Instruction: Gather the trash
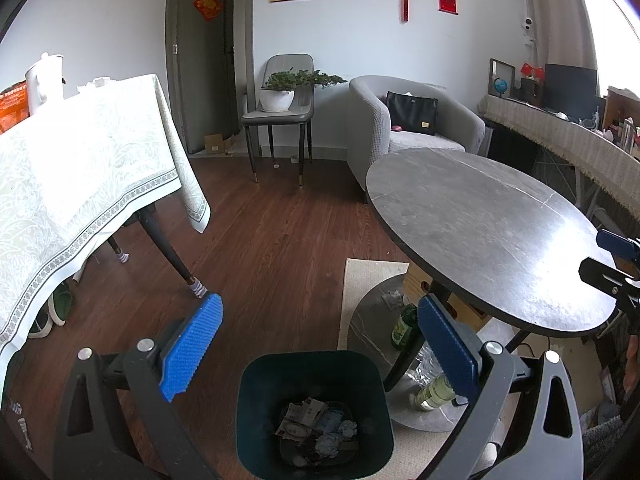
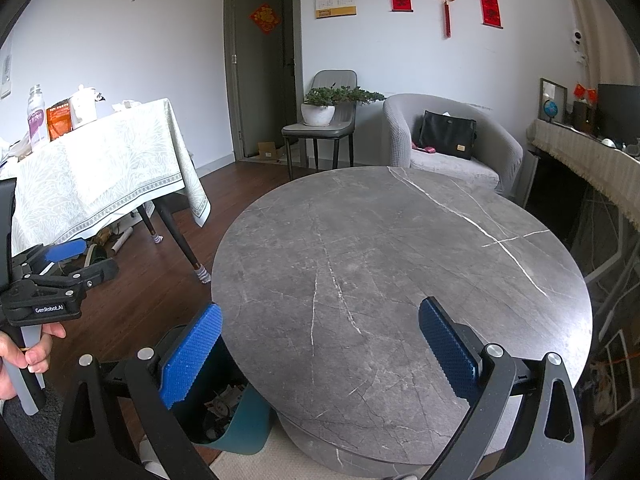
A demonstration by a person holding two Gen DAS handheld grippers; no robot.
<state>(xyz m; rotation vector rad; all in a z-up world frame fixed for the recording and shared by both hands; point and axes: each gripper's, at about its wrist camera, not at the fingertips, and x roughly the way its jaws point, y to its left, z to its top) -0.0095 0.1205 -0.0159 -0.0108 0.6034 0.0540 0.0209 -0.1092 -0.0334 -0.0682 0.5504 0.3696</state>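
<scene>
A dark green trash bin (image 1: pixel 256 412) stands on the floor beside the round grey table (image 1: pixel 480 224). Crumpled paper and wrappers (image 1: pixel 320 426) lie in its bottom. My left gripper (image 1: pixel 320 340) hangs open above the bin with nothing between its blue pads. In the right wrist view, my right gripper (image 2: pixel 320 344) is open and empty over the near edge of the round table (image 2: pixel 400 260). The bin (image 2: pixel 244 420) shows partly under that edge. The left gripper (image 2: pixel 76 264) appears at the left, held by a hand (image 2: pixel 24 356).
Under the round table stand a green bottle (image 1: pixel 404 326) and a clear bottle (image 1: pixel 434 394) on its base. A cloth-covered table (image 1: pixel 80 168) fills the left. A chair with a potted plant (image 1: pixel 280 92) and a grey armchair (image 1: pixel 412 124) stand at the back wall.
</scene>
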